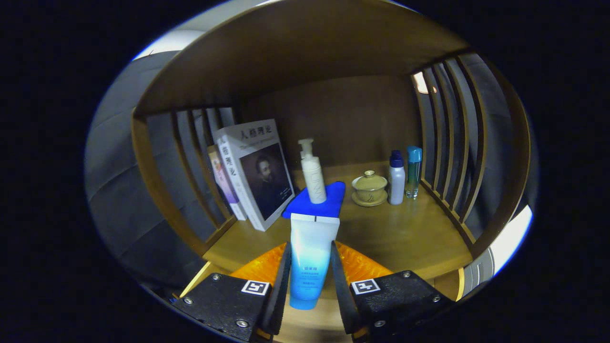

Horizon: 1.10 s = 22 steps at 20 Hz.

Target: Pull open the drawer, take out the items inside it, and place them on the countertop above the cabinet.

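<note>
Gripper (310, 276) is clamped on a tube (310, 257) held upright between its fingers, cap end nearest, long axis pointing up. Countertop (400, 238) lies just ahead and below; far beyond stand a pump bottle (313, 174) and books (252, 171)

White-to-blue gradient plastic tube (310, 259) is held upright, crimped end up, clamped between the gripper (309, 281) fingers, at the near edge of the wooden countertop (405, 238). Cap end is pointed down.
</note>
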{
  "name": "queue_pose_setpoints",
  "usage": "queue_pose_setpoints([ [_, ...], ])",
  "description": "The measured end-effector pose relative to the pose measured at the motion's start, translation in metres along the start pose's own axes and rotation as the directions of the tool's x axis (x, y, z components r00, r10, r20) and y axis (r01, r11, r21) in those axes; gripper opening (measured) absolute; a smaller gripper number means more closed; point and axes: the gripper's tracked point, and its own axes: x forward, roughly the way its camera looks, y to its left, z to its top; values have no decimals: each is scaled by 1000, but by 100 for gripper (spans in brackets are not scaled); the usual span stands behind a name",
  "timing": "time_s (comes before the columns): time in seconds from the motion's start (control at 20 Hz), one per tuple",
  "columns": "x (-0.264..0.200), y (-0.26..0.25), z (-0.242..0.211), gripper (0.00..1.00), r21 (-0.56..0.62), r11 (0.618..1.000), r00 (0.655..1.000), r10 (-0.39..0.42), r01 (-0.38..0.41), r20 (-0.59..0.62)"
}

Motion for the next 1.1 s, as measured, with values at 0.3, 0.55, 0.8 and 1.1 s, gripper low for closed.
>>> queue_pose_setpoints([
  [0.3, 45, -23, -7, 48, 31, 996, 996, -83, 84, -17],
  [0.55, 62, -28, -20, 54, -15, 991, 991, -134, 134, -21],
  [0.8, 48, -30, -7, 87, -39, 978, 977, -200, 203, 81],
  [1.1, -12, -10, 8, 95, -150, 963, 949, -179, 223, 258],
])
